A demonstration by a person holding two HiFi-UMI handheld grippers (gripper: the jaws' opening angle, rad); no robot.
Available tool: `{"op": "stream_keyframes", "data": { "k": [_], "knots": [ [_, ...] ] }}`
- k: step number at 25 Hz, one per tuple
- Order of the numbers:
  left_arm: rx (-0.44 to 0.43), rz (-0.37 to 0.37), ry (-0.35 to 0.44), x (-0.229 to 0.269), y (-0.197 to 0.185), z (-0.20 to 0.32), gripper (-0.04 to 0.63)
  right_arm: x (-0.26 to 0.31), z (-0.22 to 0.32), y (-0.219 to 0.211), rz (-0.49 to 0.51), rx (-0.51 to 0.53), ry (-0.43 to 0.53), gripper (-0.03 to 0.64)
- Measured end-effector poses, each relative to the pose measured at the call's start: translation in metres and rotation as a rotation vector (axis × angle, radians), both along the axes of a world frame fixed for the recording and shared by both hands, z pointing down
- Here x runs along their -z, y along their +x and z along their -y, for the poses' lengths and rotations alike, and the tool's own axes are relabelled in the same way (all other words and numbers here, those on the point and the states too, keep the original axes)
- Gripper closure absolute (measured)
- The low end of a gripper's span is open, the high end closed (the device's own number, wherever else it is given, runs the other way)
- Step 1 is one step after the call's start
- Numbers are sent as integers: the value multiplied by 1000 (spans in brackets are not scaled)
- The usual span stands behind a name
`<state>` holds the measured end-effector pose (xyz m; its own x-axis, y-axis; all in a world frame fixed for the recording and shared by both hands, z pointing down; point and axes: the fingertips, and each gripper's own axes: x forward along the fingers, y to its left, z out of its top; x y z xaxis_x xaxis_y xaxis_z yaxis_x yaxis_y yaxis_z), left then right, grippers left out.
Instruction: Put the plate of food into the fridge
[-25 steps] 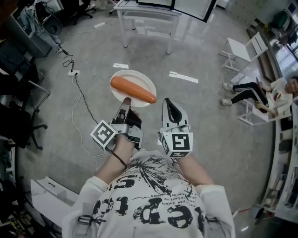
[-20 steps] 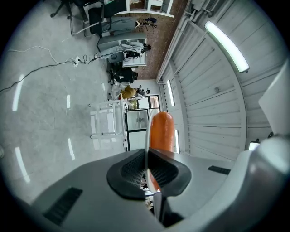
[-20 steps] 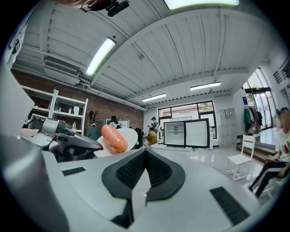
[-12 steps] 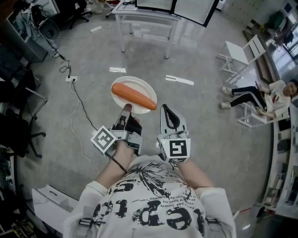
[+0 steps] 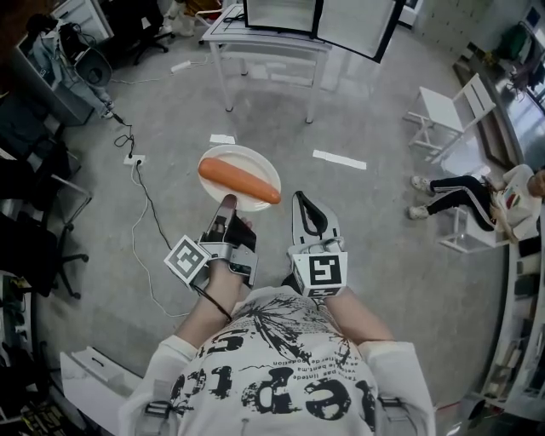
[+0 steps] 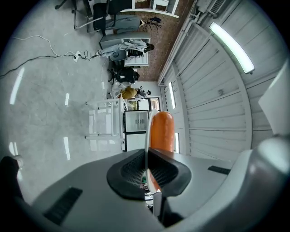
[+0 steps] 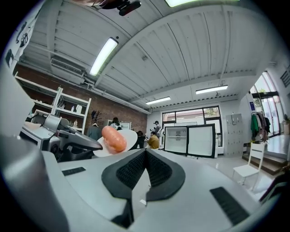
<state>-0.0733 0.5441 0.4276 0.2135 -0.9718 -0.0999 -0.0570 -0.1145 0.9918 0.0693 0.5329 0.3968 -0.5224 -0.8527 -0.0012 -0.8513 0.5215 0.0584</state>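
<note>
A white plate [image 5: 223,159] with a long orange sausage [image 5: 239,181] on it hangs over the grey floor. My left gripper [image 5: 226,203] is shut on the plate's near rim. In the left gripper view the plate [image 6: 147,131] shows edge-on between the pads, with the sausage [image 6: 161,130] just beyond. My right gripper [image 5: 301,199] is to the right of the plate, shut and empty. In the right gripper view the plate [image 7: 128,136] and sausage [image 7: 113,138] are at the left. Ahead stand the glass-door fridges [image 7: 188,140], doors closed, also at the top of the head view [image 5: 319,17].
A white table [image 5: 264,38] stands in front of the fridges. At the right are a white chair [image 5: 447,106] and a seated person [image 5: 477,192]. A cable [image 5: 145,200] trails over the floor on the left, near dark office chairs [image 5: 34,213].
The table and fridges have come nearer in the head view. The plate stays held in my left gripper, and both grippers keep their places in front of the body.
</note>
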Motion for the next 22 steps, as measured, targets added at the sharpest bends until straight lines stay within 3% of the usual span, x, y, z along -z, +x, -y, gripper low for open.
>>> {"op": "stream_keyframes", "data": {
  "k": [10,16,22],
  "knots": [
    [49,-19,45,17,78,102,574,21,109,85,24,22,26,615],
    [32,-15,39,13,96,153,574,16,155,102,51,28,1,615],
    [-3,13,29,5,90,204,574,9,203,88,44,24,-30,616]
  ]
}}
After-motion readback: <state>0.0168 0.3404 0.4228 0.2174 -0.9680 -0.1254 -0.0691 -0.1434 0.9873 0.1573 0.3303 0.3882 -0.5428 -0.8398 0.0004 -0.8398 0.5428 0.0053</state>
